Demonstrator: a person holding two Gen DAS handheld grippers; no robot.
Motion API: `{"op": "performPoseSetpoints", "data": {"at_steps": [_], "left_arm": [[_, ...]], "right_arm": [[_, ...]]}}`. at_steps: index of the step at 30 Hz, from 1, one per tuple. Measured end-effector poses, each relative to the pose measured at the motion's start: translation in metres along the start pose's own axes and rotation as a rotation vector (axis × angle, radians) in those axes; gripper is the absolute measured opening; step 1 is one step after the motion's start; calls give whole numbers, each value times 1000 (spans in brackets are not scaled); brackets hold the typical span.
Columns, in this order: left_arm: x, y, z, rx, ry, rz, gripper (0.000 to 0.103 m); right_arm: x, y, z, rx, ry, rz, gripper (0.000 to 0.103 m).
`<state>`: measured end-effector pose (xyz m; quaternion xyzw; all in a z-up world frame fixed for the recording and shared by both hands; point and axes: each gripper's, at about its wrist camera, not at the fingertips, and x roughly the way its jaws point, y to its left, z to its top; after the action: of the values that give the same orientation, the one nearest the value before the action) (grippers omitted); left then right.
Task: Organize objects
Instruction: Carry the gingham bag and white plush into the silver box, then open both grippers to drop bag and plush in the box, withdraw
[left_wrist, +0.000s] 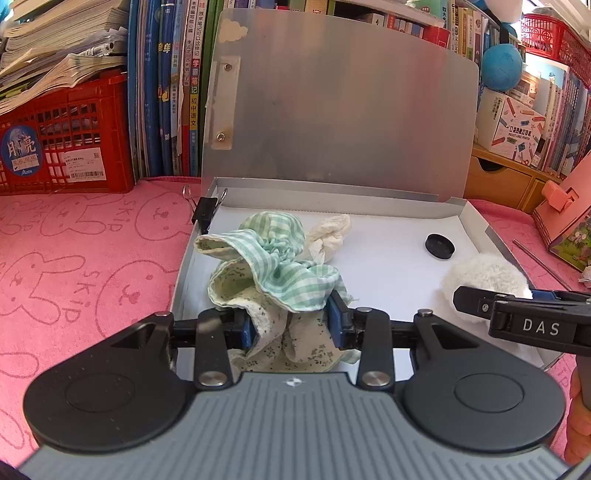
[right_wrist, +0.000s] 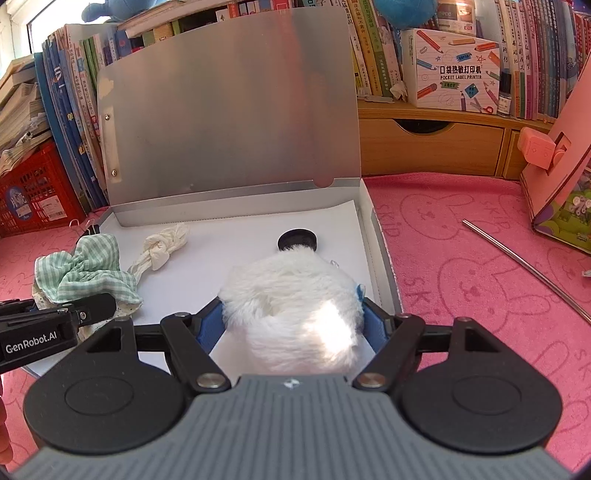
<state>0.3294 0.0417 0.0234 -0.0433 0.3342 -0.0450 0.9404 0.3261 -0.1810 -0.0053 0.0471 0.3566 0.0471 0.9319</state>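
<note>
Pink towelling printed with rabbits covers my counter (left_wrist: 74, 266), and a red crate (left_wrist: 66, 147) of papers sits at its far left against a row of upright books (left_wrist: 162, 92). Next comes the open grey box (left_wrist: 332, 192), its lid standing up, with a black binder clip (left_wrist: 205, 212) on its left rim. My left tool (left_wrist: 291, 326) is clenched on a green checked cloth (left_wrist: 280, 258), held over the box's white floor at the near left. Behind it lies a knotted white tissue (right_wrist: 162, 247), then a black round cap (right_wrist: 297, 240) further right. My right tool (right_wrist: 293, 321) grips a white fluffy ball (right_wrist: 291, 306) over the box's near right. On the counter beyond the box rests a metal rod (right_wrist: 524, 266), beside a pink cardboard house (right_wrist: 557, 177).
</note>
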Motion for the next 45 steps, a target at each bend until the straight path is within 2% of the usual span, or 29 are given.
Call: {"op": "performPoseSetpoints", "data": {"at_steps": [10,21,33,39,41,45], "left_arm": [[11,2,6,-20,16,10,42],[29,1,21,-10,45,27,42],[43,0,23,14,34,37,48],[45,-4,20,46,17,46,53],[45,-6,19,60,17,53,60],[40,-7,18,65,12,57,72]], "right_arm": [[10,1,-2,-28,8,-11,77],[27,0,13,-58,25,-32,77],[38,4,16,-82,16,-28,78],[38,2,18,-76,11,-18,80],[36,0,18,-63,6,-1,86],[30,-1,15,-67,-4,22,89]]}}
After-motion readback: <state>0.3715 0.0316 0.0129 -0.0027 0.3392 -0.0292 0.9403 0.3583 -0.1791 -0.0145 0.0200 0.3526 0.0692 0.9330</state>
